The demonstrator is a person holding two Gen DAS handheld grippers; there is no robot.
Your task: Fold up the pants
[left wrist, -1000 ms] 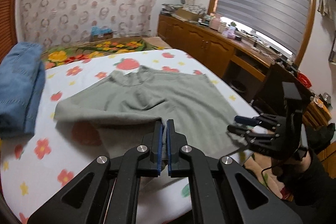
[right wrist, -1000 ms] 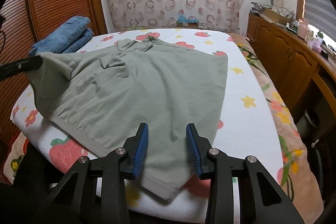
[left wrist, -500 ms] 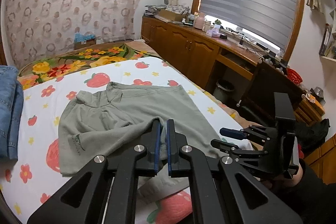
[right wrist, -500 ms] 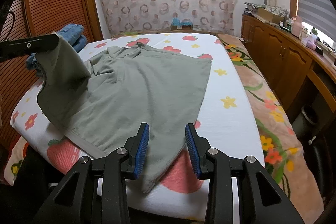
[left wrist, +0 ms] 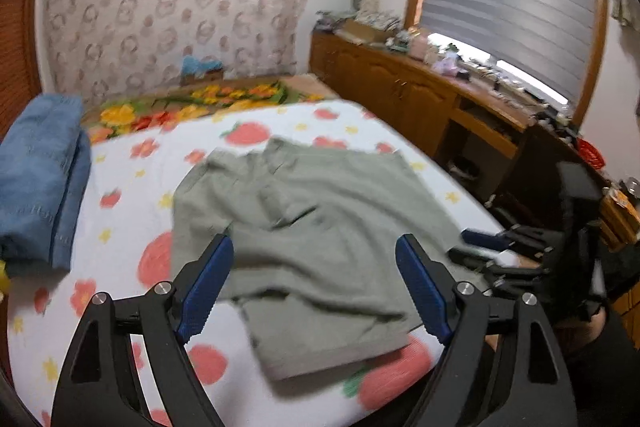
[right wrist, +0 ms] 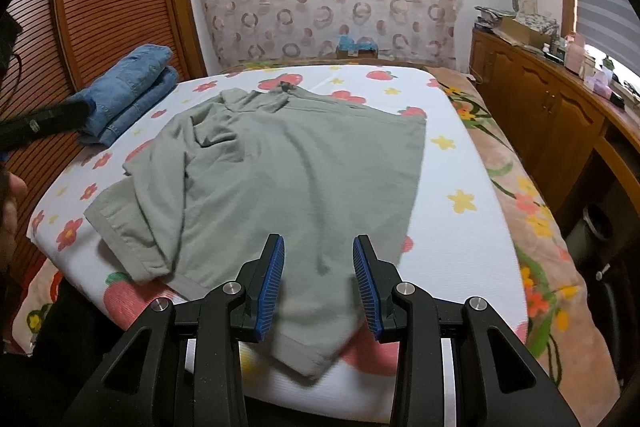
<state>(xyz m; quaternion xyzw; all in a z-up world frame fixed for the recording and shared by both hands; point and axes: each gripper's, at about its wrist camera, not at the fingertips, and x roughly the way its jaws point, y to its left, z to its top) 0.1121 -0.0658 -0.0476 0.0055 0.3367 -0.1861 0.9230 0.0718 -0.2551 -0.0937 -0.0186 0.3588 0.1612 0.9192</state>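
Lying beside green pants (right wrist: pixel 280 187): folded jeans (right wrist: pixel 132 91), well apart.

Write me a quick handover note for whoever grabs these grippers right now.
Left gripper: jaws have just been opening, now wide, nothing between them; it let go of the pants.
Right gripper: open, hanging over the near hem, gripping nothing.
Pants: green, lying on the bed, one side folded over onto the other, folded edge rumpled at the left.
Jeans: already folded, stacked at the bed's far left.
Left to do: smooth the fold, then fold the pants end to end.
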